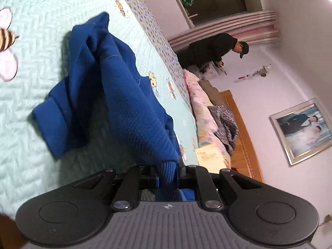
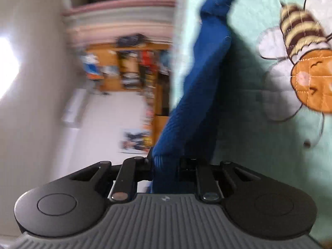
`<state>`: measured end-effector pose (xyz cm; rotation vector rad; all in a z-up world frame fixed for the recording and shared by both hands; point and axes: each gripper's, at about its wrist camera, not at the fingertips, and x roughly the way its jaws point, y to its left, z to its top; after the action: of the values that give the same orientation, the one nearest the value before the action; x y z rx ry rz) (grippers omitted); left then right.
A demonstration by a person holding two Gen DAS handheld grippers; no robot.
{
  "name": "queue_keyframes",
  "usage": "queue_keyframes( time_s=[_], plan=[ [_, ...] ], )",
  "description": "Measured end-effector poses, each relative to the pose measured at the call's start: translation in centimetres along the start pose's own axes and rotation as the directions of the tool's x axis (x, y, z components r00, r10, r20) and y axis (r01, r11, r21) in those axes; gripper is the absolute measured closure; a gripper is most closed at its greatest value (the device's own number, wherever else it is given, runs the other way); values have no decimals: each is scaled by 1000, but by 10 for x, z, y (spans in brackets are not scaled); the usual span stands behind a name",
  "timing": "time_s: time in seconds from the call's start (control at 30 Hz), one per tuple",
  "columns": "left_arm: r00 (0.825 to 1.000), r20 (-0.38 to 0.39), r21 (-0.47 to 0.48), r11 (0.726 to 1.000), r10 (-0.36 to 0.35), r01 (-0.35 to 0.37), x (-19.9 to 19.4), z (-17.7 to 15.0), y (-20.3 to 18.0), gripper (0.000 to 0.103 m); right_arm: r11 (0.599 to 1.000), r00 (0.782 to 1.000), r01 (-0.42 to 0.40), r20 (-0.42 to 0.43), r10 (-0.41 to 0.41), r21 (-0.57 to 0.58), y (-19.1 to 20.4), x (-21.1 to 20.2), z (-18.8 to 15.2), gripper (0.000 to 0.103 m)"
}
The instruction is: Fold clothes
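A blue knit garment [image 1: 116, 95] lies crumpled on a pale green quilted bedspread [image 1: 31, 10], with one part pulled up off the bed. My left gripper [image 1: 168, 172] is shut on a ribbed edge of the garment, which bunches between its jaws. In the right wrist view the same blue garment [image 2: 199, 87] stretches away from my right gripper [image 2: 166, 166], which is shut on another ribbed edge. Both views are rolled sideways, and the right wrist view is blurred.
A bee figure [image 2: 305, 62] is stitched into the bedspread. Pillows and bedding [image 1: 207, 112] pile against a wooden headboard [image 1: 240, 137]. A person in dark clothes [image 1: 215, 49] bends near the far wall. A framed picture [image 1: 300, 130] hangs there; wooden shelves [image 2: 132, 70] stand opposite.
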<state>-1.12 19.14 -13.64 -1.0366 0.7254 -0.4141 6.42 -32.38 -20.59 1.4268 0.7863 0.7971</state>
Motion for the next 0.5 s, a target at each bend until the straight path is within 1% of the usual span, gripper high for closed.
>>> queue_keyframes(
  time_s=[0.03,0.07,0.1,0.13,0.17,0.2,0.23,0.3,0.33,0.37,0.4,0.43,0.47,0.5],
  plan=[
    [1000,-12,-1,1000,6,-6,-1,-2,1,87,1000,1000,14,11,-15,17,1,-12,-1,83],
    [996,-35,7,996,86,-86,5,-5,9,86,998,998,63,20,-63,14,0,-20,-1,82],
    [984,-47,16,986,169,-169,12,-9,16,86,988,987,156,33,-156,-17,-4,-24,1,80],
    [965,-55,69,965,257,-253,21,-14,19,86,953,955,296,59,-292,-61,-10,-26,4,76],
    [938,-57,121,935,342,-334,30,-19,22,84,896,901,432,89,-425,-105,-15,-25,5,73],
    [907,-55,172,899,418,-403,38,-23,25,81,857,869,494,114,-481,-147,-13,-25,3,76],
    [900,-52,210,886,433,-414,38,-26,20,75,831,852,523,136,-506,-189,-10,-25,-1,78],
    [885,-42,283,855,463,-434,37,-31,12,64,770,815,579,183,-549,-267,-2,-25,-7,69],
    [878,-37,319,838,478,-443,36,-34,8,51,736,796,605,208,-568,-305,1,-25,-10,58],
    [870,-30,352,820,492,-451,36,-36,4,36,691,772,635,243,-587,-345,8,-25,-13,51],
    [866,-19,362,811,499,-460,31,-36,1,30,642,745,666,284,-604,-380,17,-22,-16,50],
    [862,-7,371,801,507,-469,26,-36,-2,26,592,717,695,326,-617,-408,27,-19,-18,50],
    [858,3,379,793,513,-476,21,-36,-4,26,552,695,717,364,-621,-426,35,-16,-20,50],
    [861,-1,372,800,508,-472,15,-36,-4,26,522,682,729,399,-613,-443,43,-13,-22,50]
  ],
)
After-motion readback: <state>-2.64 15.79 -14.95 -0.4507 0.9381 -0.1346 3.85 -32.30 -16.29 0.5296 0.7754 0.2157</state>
